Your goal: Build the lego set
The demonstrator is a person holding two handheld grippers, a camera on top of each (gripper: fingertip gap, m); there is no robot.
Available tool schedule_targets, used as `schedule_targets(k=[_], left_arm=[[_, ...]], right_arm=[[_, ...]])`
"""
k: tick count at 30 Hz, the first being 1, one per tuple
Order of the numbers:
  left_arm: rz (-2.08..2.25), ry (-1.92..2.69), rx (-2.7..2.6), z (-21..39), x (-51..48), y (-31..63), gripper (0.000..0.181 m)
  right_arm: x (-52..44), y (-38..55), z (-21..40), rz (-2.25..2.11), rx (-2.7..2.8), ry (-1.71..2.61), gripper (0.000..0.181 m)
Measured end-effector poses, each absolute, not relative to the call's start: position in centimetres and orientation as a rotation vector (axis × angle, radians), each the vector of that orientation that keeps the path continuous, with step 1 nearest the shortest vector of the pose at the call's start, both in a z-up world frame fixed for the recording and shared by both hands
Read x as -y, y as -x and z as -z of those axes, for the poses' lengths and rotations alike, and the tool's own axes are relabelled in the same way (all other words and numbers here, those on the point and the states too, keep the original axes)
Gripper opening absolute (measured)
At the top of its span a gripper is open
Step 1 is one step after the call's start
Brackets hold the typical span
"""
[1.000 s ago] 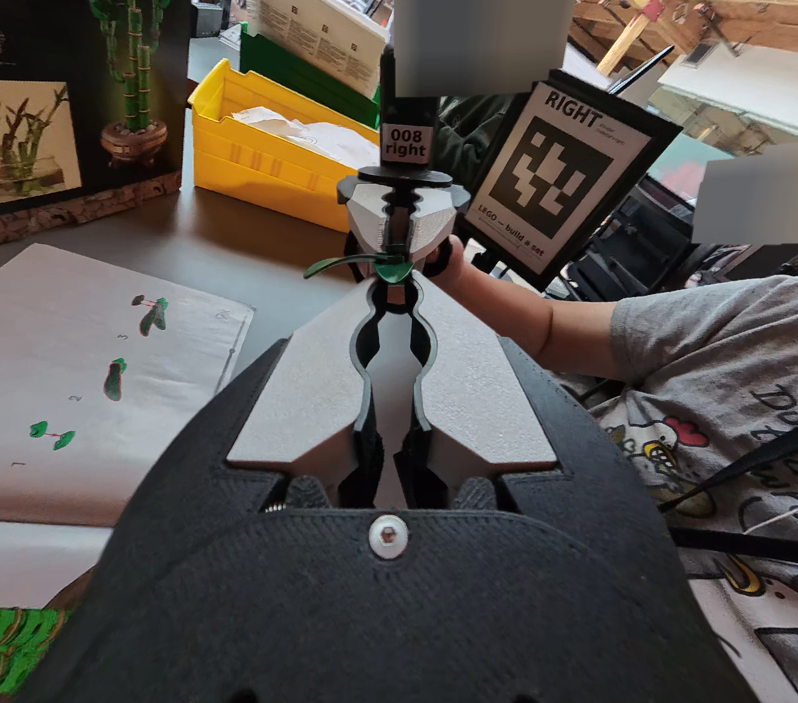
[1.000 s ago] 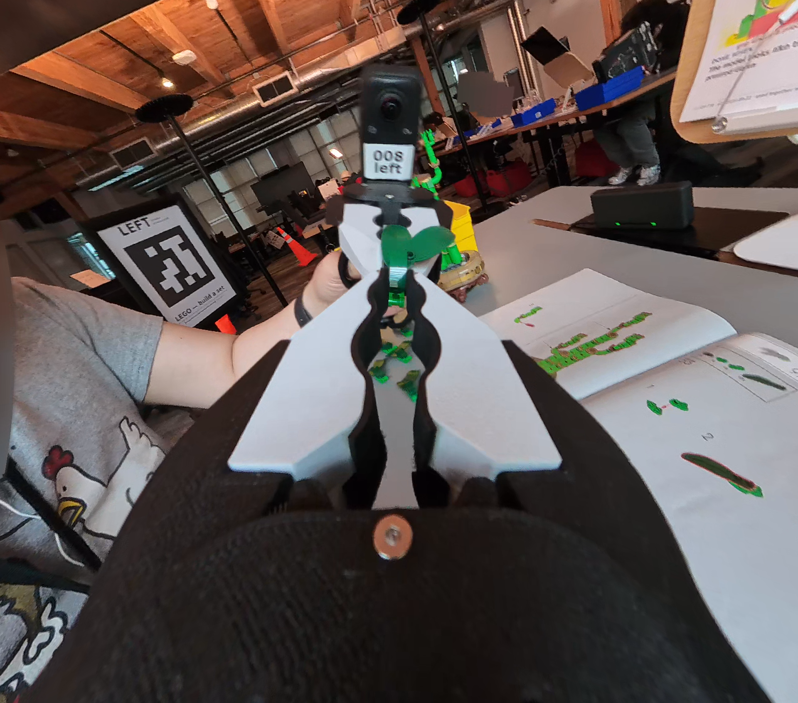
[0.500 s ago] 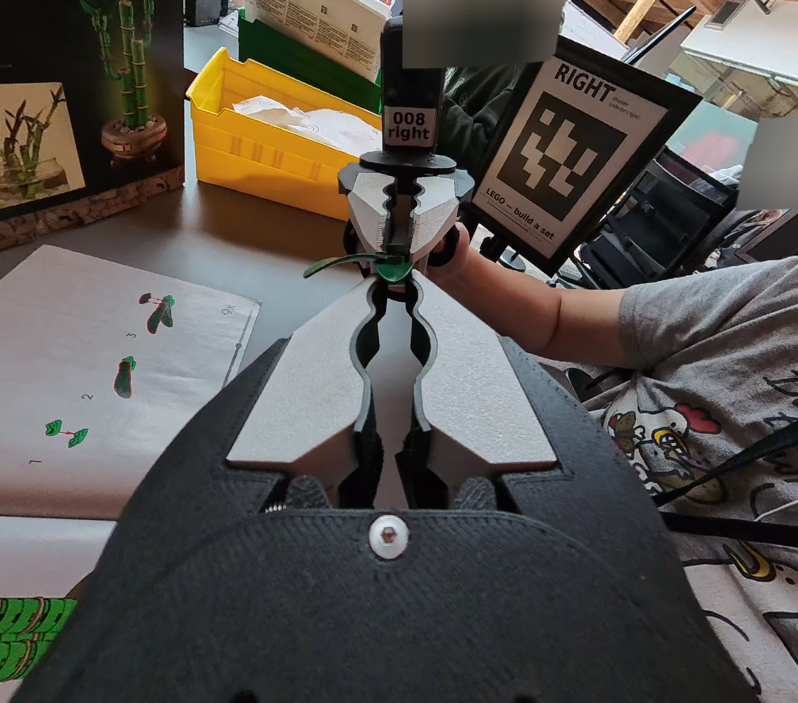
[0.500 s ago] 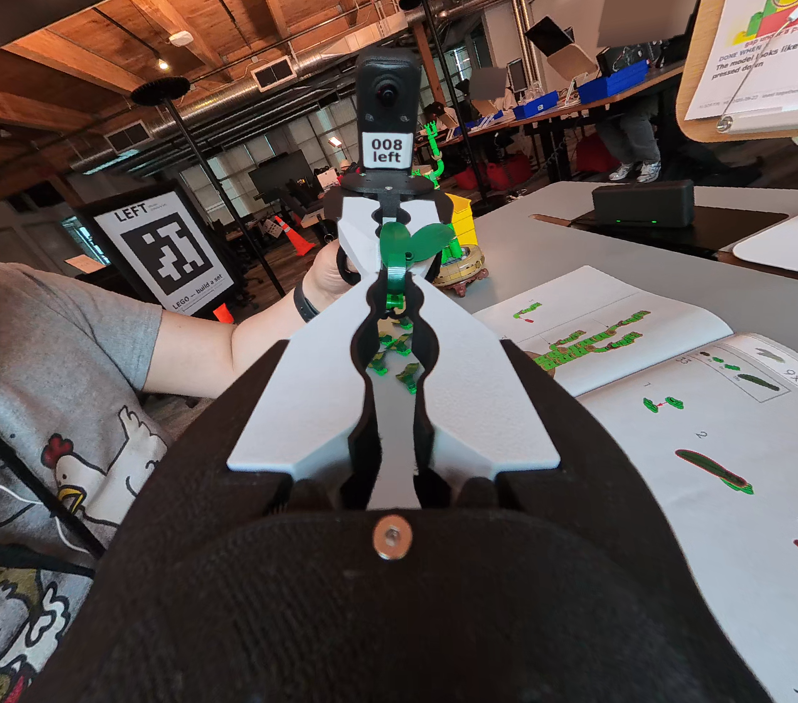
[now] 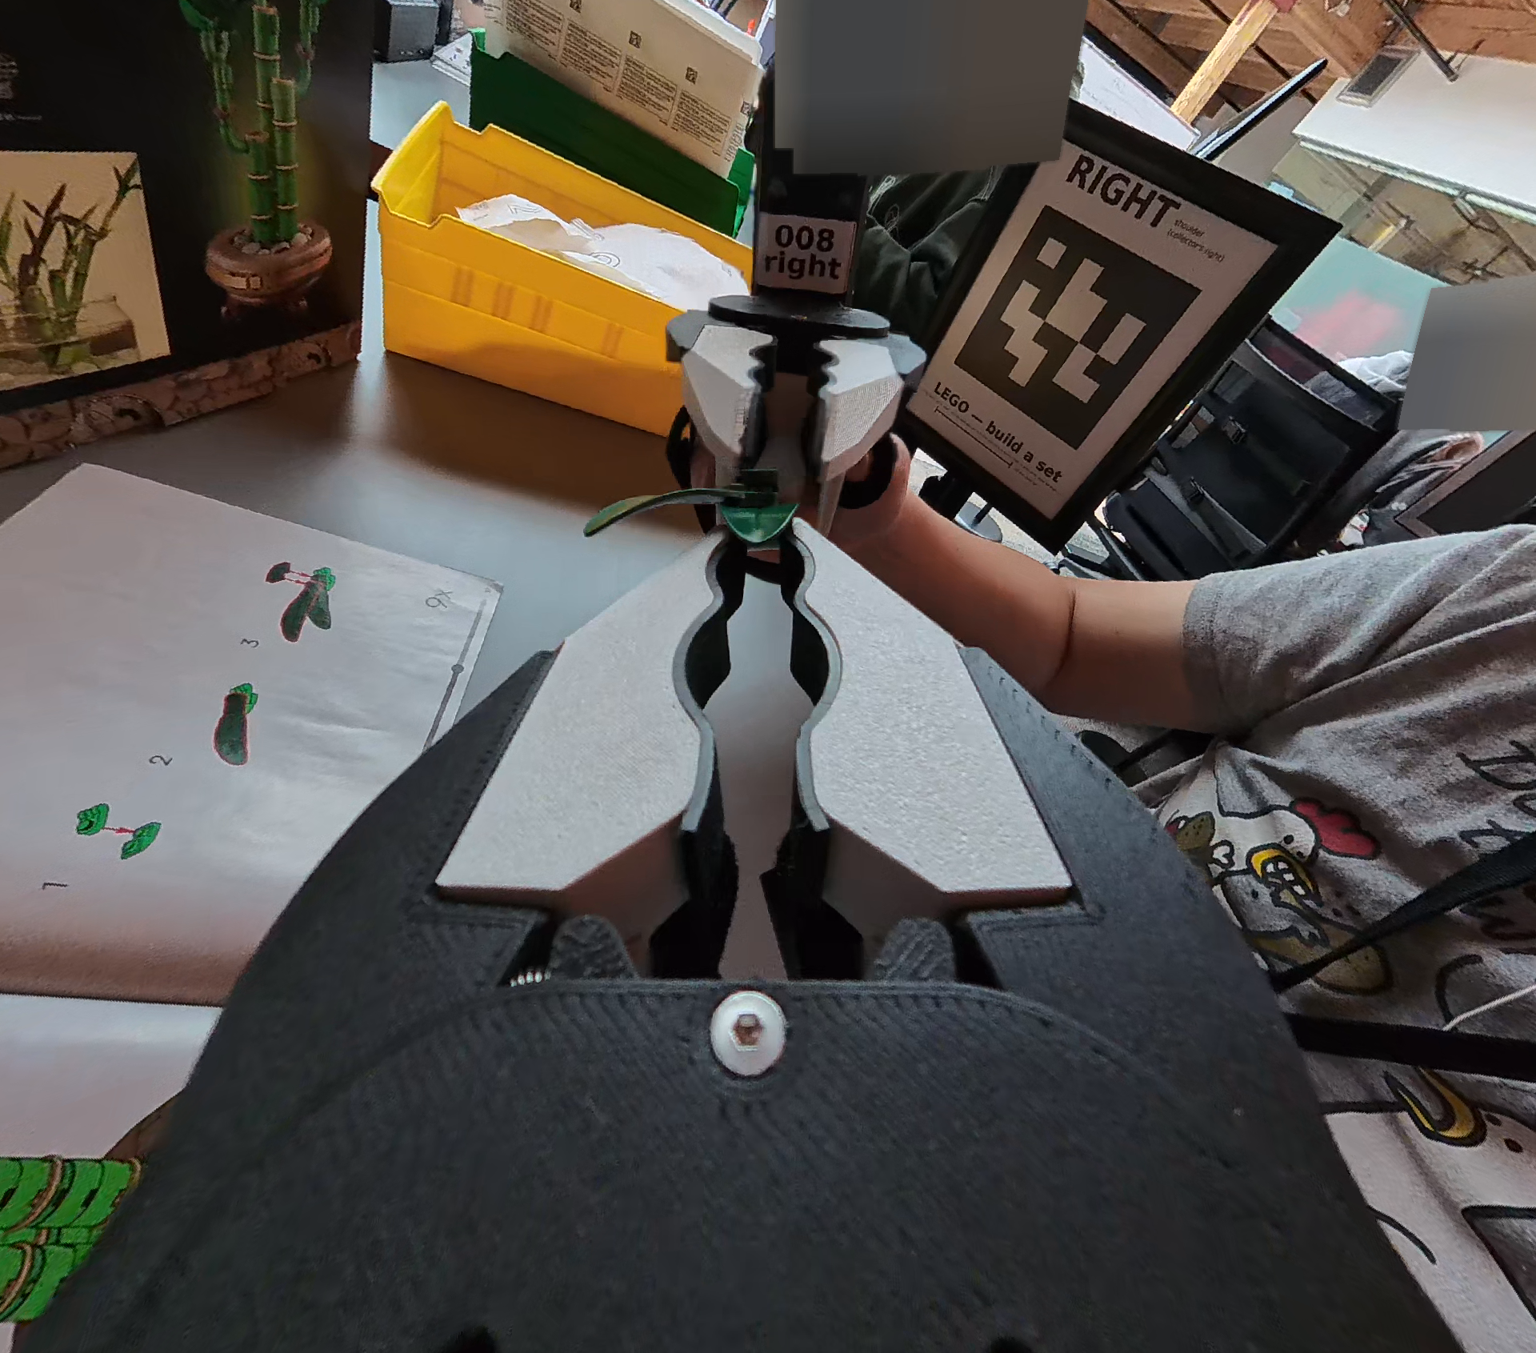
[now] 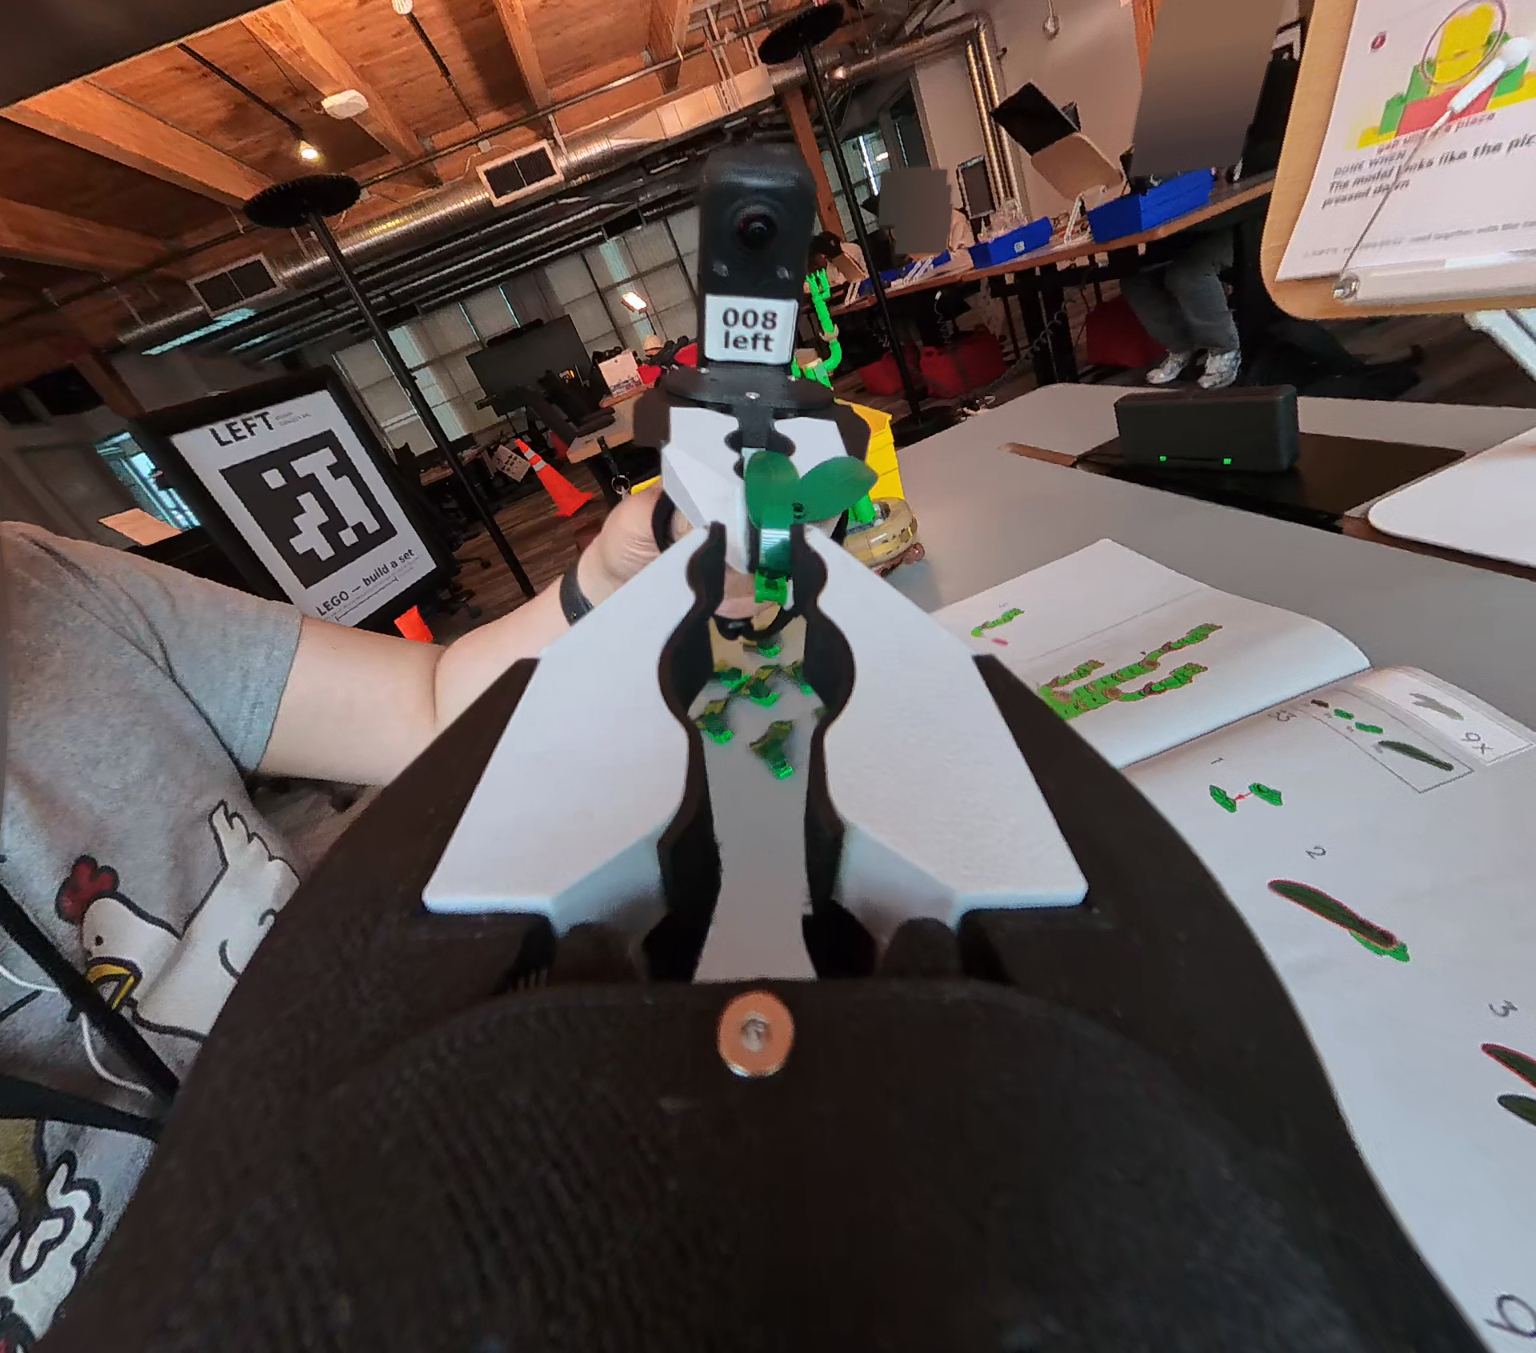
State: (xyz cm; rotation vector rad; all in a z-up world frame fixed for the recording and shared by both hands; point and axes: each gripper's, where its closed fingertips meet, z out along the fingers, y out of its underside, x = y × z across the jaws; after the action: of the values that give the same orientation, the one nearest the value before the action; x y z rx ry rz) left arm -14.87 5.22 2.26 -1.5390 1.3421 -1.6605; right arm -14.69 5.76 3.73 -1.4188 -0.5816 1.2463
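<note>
My left gripper [image 5: 756, 544] is shut on a small dark green leaf piece [image 5: 752, 522], and a long thin leaf [image 5: 640, 508] sticks out to its left. My right gripper [image 6: 756, 550] is shut on the stem of a bright green two-leaf piece [image 6: 802, 482]. Both are held in the air above the table, tip to tip, facing each other. The right gripper [image 5: 769, 473] shows opposite in the left wrist view. I cannot tell whether the two leaf pieces are joined. The contact point is hidden between the fingertips.
An open instruction booklet [image 5: 208, 690] lies on the table and also shows in the right wrist view [image 6: 1330, 856]. Loose green pieces [image 6: 748, 719] lie below the grippers. A yellow bin [image 5: 515, 324], the set's box [image 5: 166, 108], a bamboo model on a round base [image 6: 885, 523] and a black device [image 6: 1205, 428] stand around. The tips of both grippers are at nearly the same place.
Both grippers stay tip to tip on the leaf pieces. They have shifted and tilted slightly together, so the background slides a little in both views.
</note>
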Motion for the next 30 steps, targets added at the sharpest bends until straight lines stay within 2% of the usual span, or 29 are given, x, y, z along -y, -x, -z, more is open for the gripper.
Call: schedule_targets(k=[4,6,8,11,16,19,30], left_arm=[[1.758,1.536,-1.263,-3.1,-5.5,15.1,0.006],[1.813,1.55,-1.222,-3.3,-5.6,15.1,0.006],[1.829,1.572,-1.209,-3.2,-5.6,15.0,0.006],[1.811,1.596,-1.222,-2.8,-5.3,14.7,0.006],[1.767,1.615,-1.247,-2.4,-4.9,14.3,0.006],[1.765,1.615,-1.251,-2.4,-4.8,14.2,0.006],[1.76,1.604,-1.252,-2.6,-4.7,14.2,0.006]], right_arm=[[-4.7,14.1,-5.0,-1.028,0.7,1.296,0.037],[-5.0,14.0,-4.5,-0.68,0.801,1.275,0.053],[-5.2,14.0,-4.3,-0.335,0.874,1.221,0.058],[-5.1,14.7,-4.0,-0.077,0.942,1.153,0.048],[-5.9,15.3,-2.4,0.01,0.989,1.203,0.04],[-5.6,15.4,-2.7,0.029,0.988,1.176,0.028],[-5.7,15.4,-3.1,0.058,0.95,1.156,0.016]])
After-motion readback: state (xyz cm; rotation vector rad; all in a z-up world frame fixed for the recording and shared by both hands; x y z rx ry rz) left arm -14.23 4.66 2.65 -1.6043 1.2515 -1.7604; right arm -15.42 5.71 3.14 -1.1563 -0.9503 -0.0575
